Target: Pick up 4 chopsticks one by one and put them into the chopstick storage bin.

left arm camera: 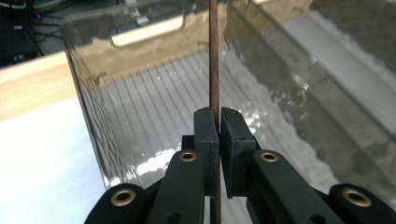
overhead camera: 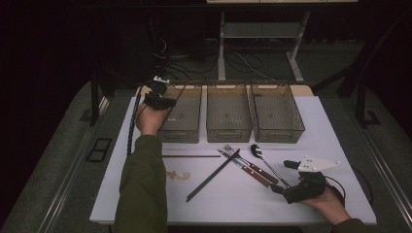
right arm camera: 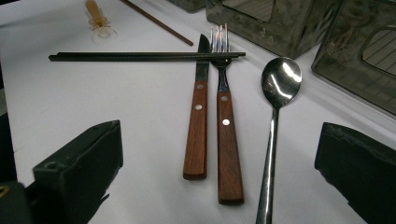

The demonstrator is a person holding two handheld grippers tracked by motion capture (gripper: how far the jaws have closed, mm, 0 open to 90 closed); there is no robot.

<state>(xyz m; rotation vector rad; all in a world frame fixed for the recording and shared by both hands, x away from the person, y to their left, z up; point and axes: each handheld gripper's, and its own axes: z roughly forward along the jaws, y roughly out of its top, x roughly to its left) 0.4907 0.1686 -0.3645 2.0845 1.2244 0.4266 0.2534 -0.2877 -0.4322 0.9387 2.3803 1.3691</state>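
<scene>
My left gripper [overhead camera: 166,102] [left arm camera: 218,126] hovers over the left clear bin [overhead camera: 180,128] [left arm camera: 93,98], shut on a thin brown chopstick [overhead camera: 179,93] [left arm camera: 214,65] that points up and away over the bin. My right gripper [overhead camera: 284,177] [right arm camera: 219,154] rests low at the table's front right, jaws wide open with nothing between the pads. Just ahead of it lie a wood-handled knife [right arm camera: 196,130], a matching fork [right arm camera: 229,149] and a steel spoon [overhead camera: 257,150] [right arm camera: 280,81]. A pair of black chopsticks [overhead camera: 214,174] [right arm camera: 140,56] lies across the knife and fork tips.
Middle [overhead camera: 228,131] and right [overhead camera: 279,132] clear bins stand beside the left one along the back of the white table [overhead camera: 318,128]. A second brown chopstick [overhead camera: 192,156] [right arm camera: 156,21] lies in front of the bins. A small amber piece [overhead camera: 178,174] [right arm camera: 98,21] sits near my left sleeve.
</scene>
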